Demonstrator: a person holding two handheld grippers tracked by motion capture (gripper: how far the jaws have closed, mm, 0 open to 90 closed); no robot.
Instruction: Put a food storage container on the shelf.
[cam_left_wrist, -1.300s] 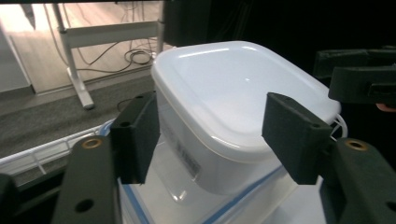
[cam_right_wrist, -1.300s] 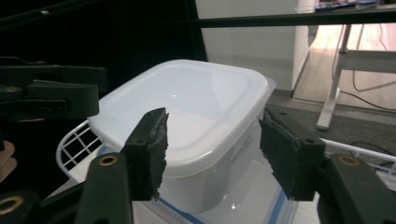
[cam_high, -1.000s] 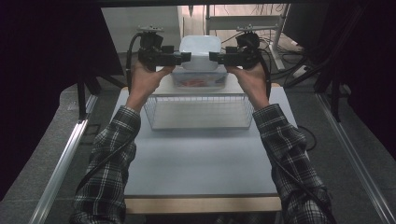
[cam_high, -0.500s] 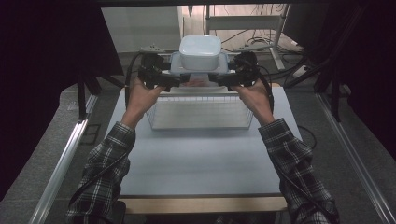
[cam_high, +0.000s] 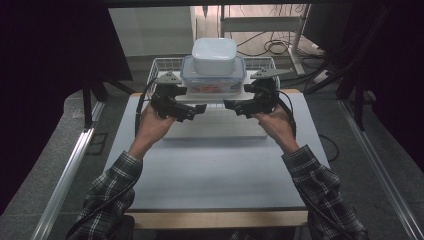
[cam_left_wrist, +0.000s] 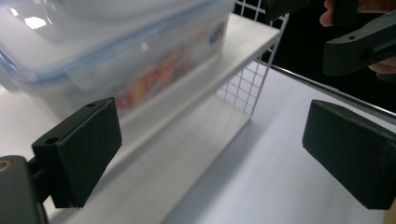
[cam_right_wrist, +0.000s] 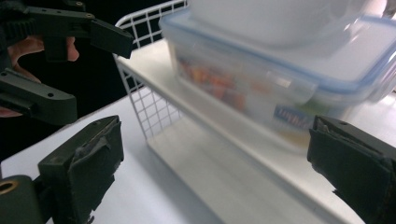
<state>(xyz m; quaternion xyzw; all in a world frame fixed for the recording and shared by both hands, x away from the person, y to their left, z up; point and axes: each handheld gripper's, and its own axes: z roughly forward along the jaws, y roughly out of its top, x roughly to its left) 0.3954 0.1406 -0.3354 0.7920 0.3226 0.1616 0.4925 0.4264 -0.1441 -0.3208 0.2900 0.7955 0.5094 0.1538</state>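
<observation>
Rack (cam_high: 160, 65) with stacked containers (cam_high: 214, 75) blocks ahead; near table (cam_high: 210, 170) free.

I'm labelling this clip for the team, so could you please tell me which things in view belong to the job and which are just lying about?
In the job:
- clear lidded container on the white shelf
- white tub stacked on it
- wire basket
- left claw and right claw, both open, just been opening, nothing between them

Lying about:
- cables on the floor
- metal rack behind

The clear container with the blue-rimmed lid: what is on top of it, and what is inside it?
A white lidded tub sits on the clear container. Through its wall, red and orange contents show, too blurred to identify. The white tub is opaque, so its inside stays hidden.
</observation>
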